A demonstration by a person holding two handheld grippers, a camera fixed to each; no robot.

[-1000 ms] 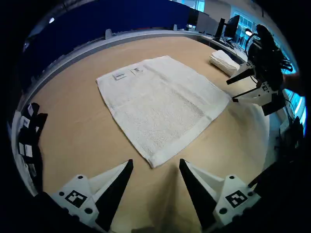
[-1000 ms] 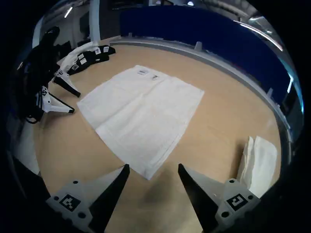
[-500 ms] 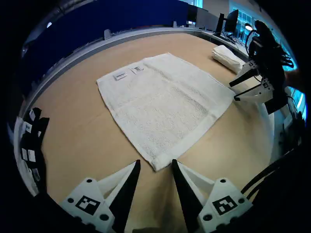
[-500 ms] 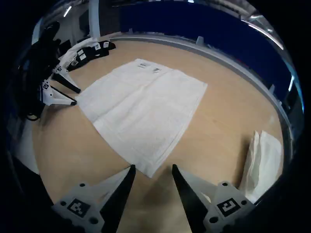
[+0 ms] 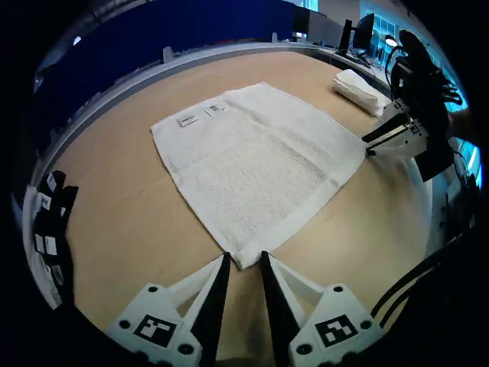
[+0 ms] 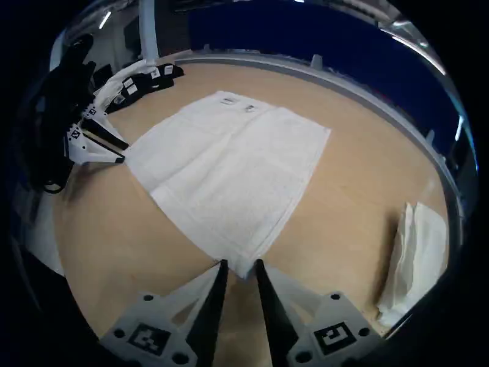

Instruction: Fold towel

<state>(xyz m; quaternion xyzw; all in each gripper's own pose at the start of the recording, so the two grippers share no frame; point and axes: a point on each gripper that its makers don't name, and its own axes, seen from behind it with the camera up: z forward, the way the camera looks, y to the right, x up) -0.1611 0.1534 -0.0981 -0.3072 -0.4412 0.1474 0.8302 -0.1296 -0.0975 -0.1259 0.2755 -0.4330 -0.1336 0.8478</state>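
Two corners of one white terry towel (image 5: 257, 165) are lying between the almost-closed jaws of left gripper (image 5: 243, 257) and right gripper (image 6: 240, 264), clamping unclear; its labels (image 5: 188, 120) are showing unreadable.

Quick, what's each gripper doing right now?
Left gripper: fingers close together around a towel corner; whether they pinch it cannot be told.
Right gripper: likewise at another corner; grip cannot be told.

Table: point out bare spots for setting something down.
Bare tabletop lies between the towel and the black items, between the towel and the folded stack, and past it toward the blue partition. Crowded at the near corners, where the left gripper and right gripper sit.
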